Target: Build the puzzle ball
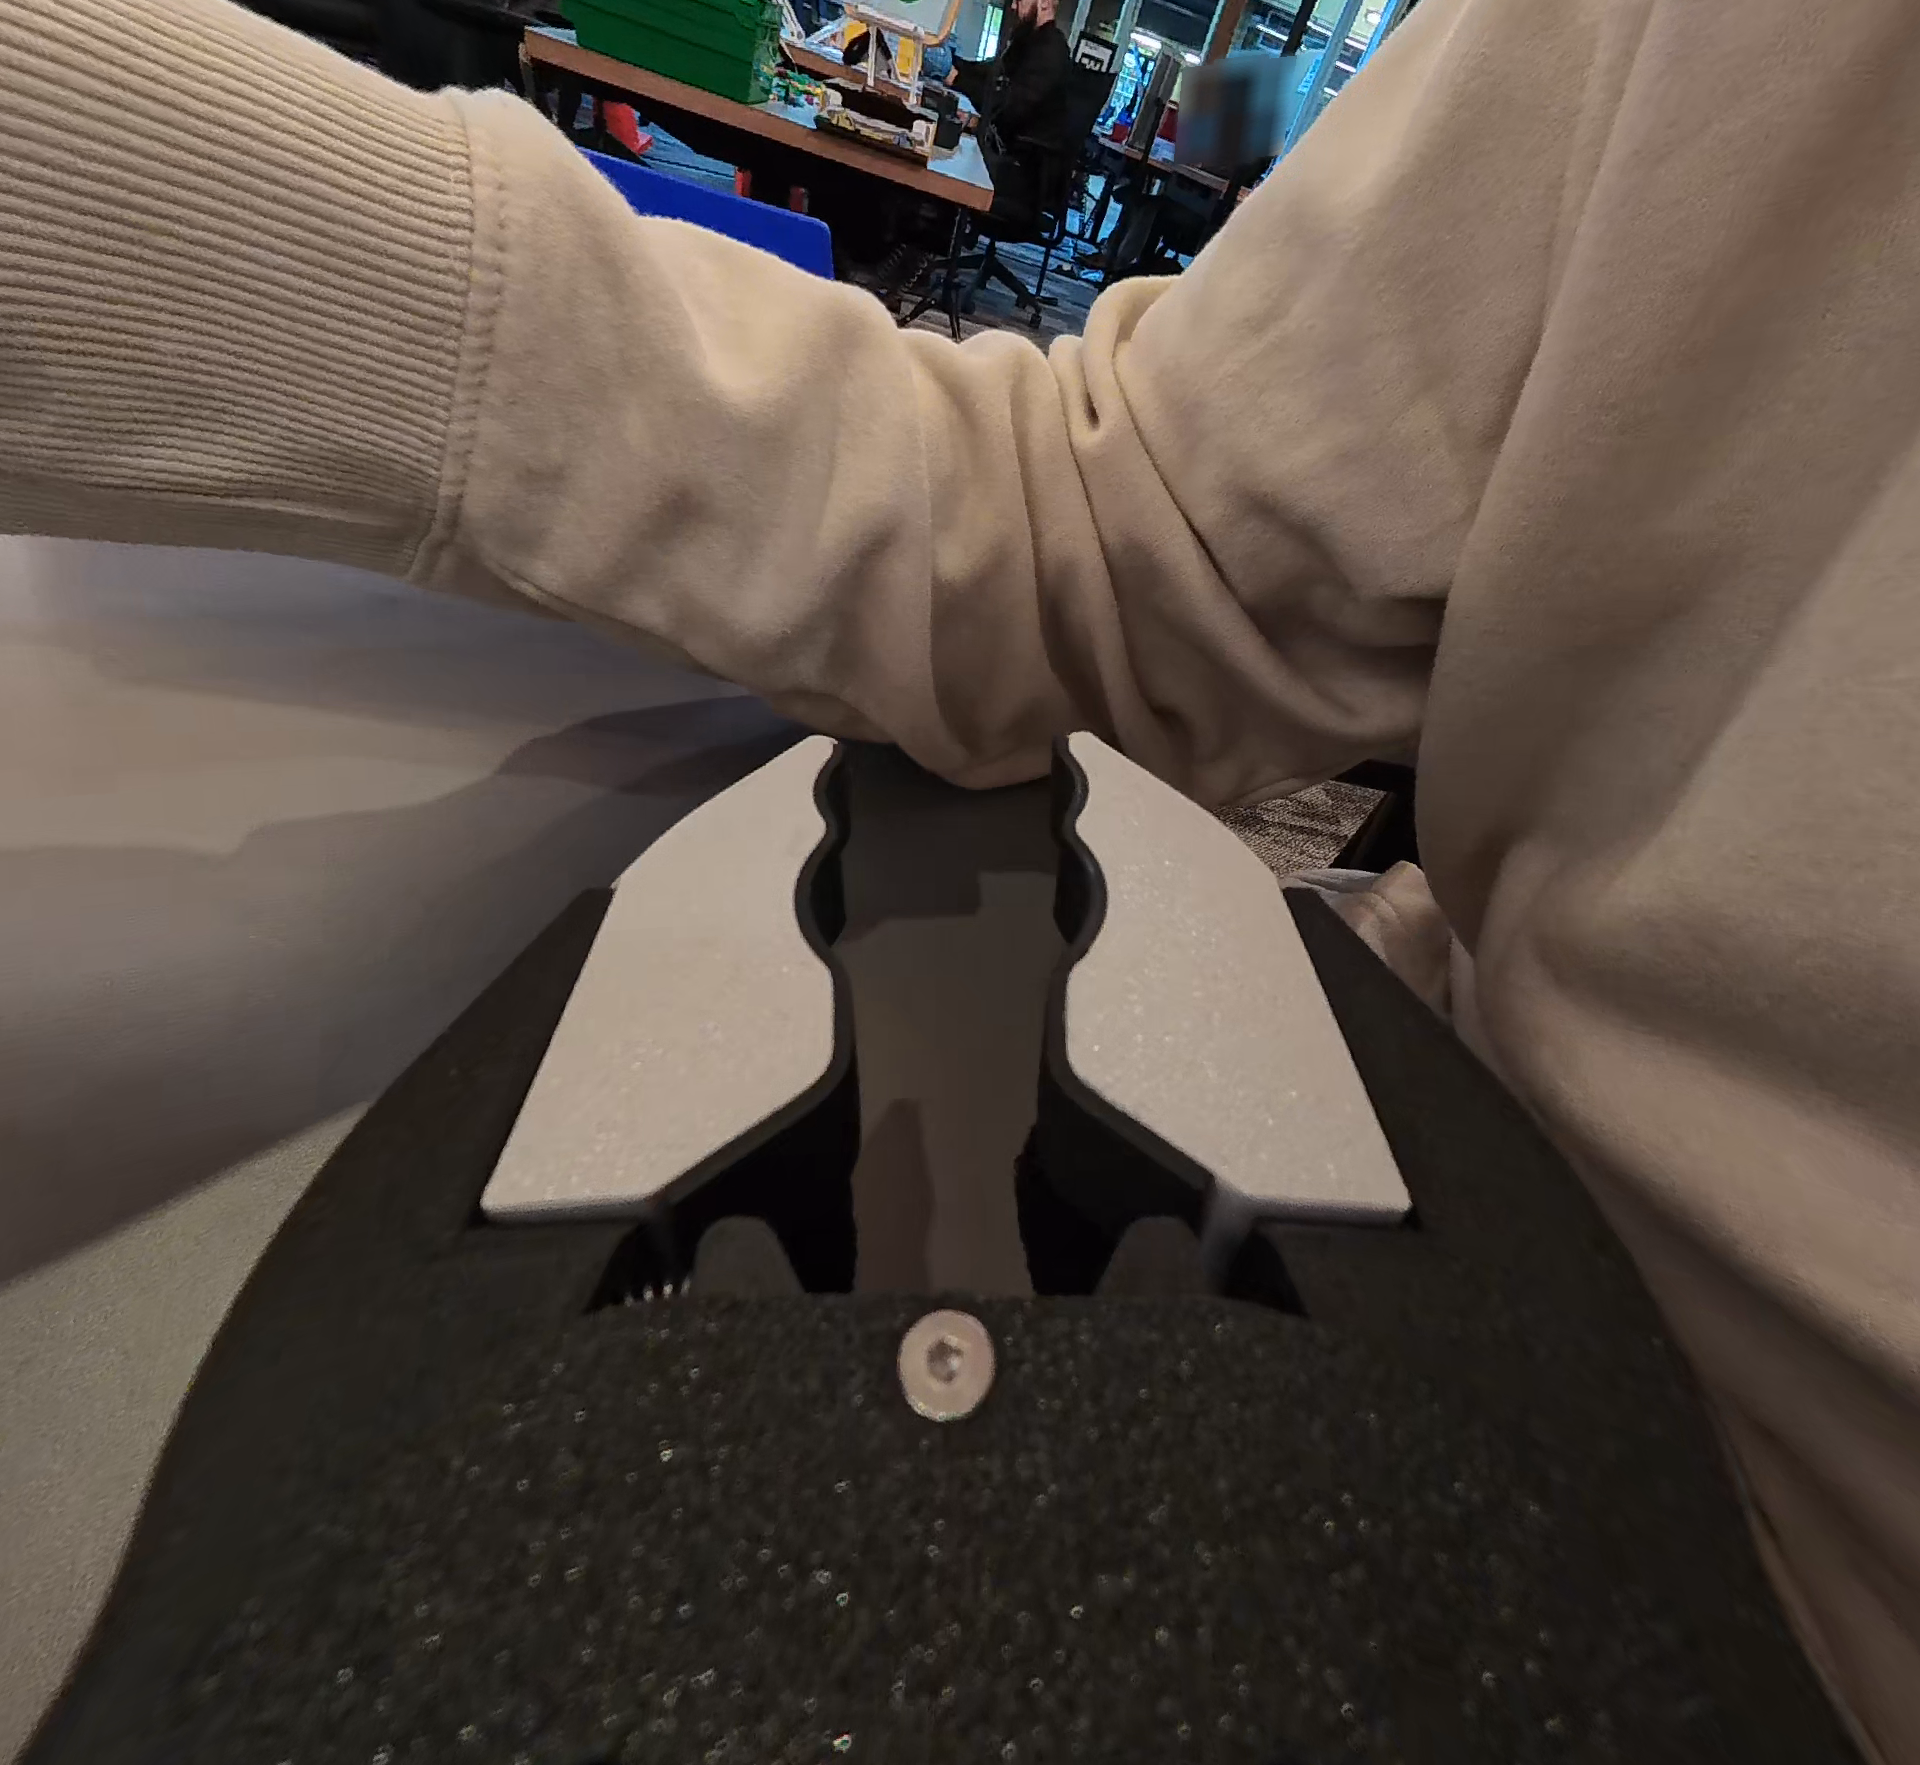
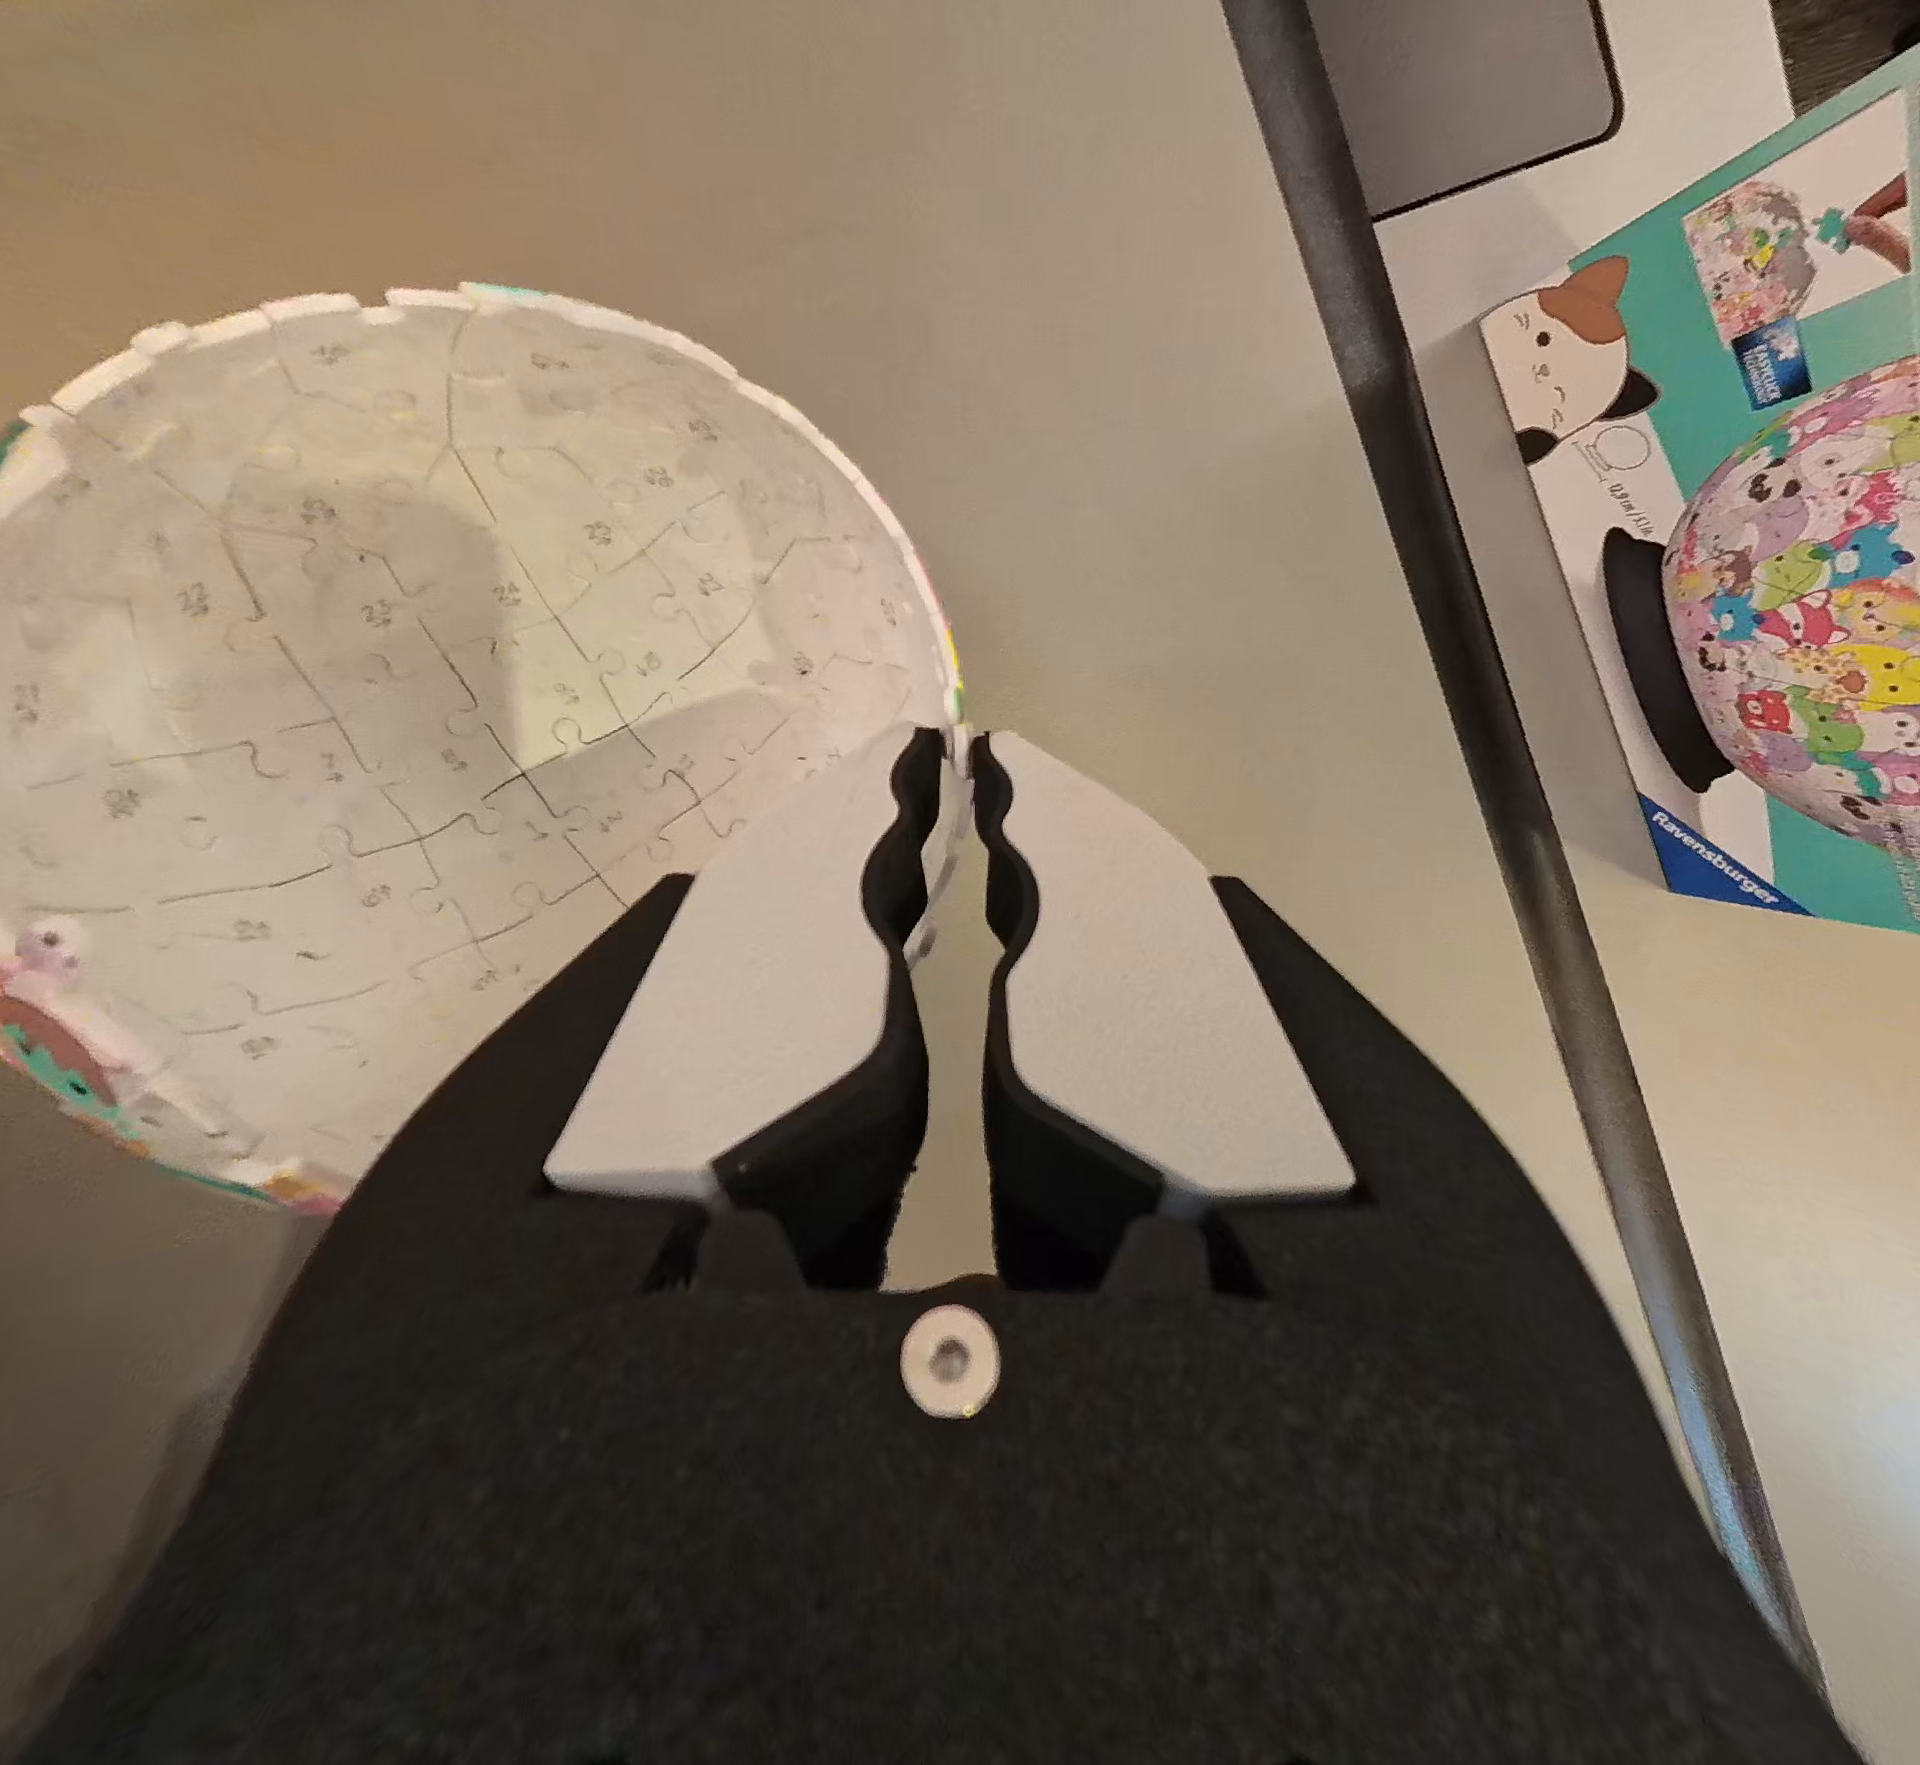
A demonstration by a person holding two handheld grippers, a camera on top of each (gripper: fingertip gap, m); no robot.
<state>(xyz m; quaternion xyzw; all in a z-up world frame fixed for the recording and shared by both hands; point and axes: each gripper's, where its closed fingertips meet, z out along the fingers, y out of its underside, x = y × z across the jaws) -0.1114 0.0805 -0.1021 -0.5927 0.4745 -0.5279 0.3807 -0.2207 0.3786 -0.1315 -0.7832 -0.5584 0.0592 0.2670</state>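
1. While the cream-sleeved arm (image 1: 935, 489) stretches level across the pale tabletop (image 1: 208, 780), the left claw (image 1: 948, 770) sits spread and empty beneath its elbow.
2. Half-built puzzle ball (image 2: 416, 676) lies tipped, hollow white inside facing up and rightward.
3. Right claw (image 2: 958, 749) pinches its rim.
4. Puzzle box (image 2: 1766, 572) lies right.

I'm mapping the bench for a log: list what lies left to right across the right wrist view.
Half-built puzzle ball → right gripper, shut on the shell's edge → dark metal bar → puzzle box.
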